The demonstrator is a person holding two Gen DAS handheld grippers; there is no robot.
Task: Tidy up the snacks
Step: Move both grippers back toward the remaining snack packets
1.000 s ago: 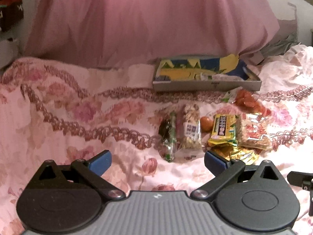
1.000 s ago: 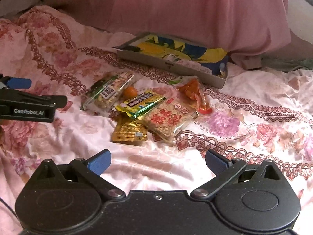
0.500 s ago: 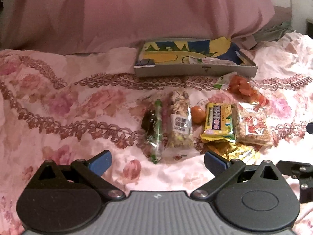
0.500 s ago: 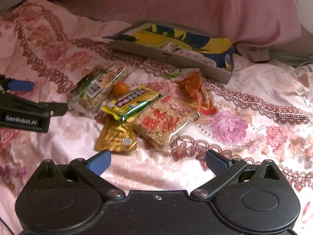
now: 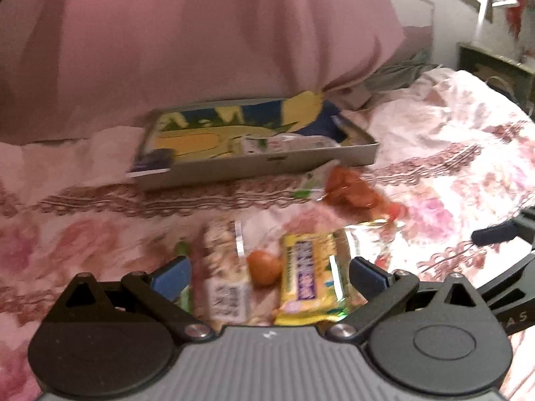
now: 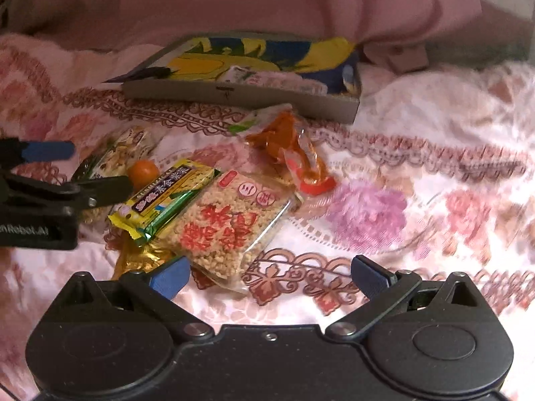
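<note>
The left tongs (image 5: 267, 275), wide open, straddle the yellow bar (image 5: 309, 280) lying lengthwise away from them, nearer than the open right tongs (image 6: 269, 275).

Glossy, crinkled plastic wrappers on yellow snack bar (image 6: 167, 193) and puffed rice pack (image 6: 230, 224); soft matt floral cloth on bed (image 6: 418, 133); matt grey card on tray (image 5: 254, 167); pink draped fabric (image 5: 200, 50).

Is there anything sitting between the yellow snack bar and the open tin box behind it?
Partly. The red-orange snack pouch lies on the bedspread between the yellow snack bar and the tin box, toward the right. Left of the pouch, only bare bedspread shows in front of the box.
</note>
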